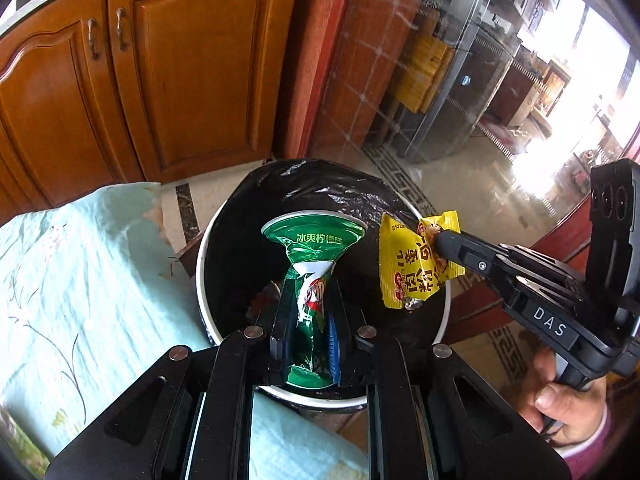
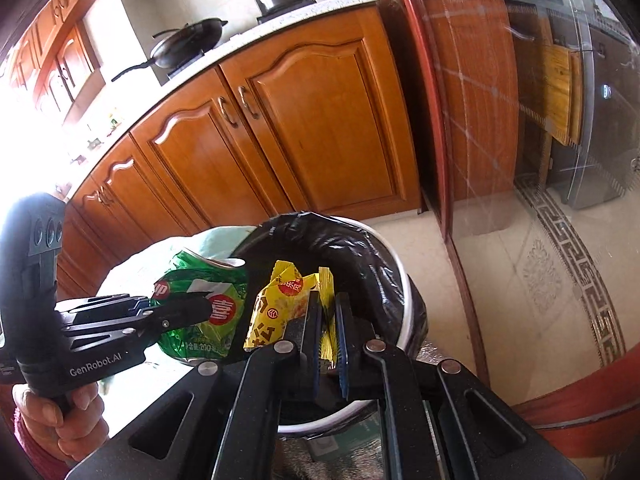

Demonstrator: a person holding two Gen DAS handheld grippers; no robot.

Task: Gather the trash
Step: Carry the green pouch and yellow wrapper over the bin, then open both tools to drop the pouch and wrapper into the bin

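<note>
Left tongs (image 1: 310, 312) clench a crushed green bottle (image 1: 312, 256) above the black-lined bin (image 1: 320, 188); right tongs (image 2: 326, 320) grip a yellow wrapper (image 2: 276, 308) over the bin's rim.

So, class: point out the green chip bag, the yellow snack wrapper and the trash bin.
green chip bag (image 1: 314, 240): left wrist view, flared top with white lettering.
yellow snack wrapper (image 2: 266, 316): right wrist view, printed front face.
trash bin (image 1: 400, 196): left wrist view, black liner over the far rim.
</note>
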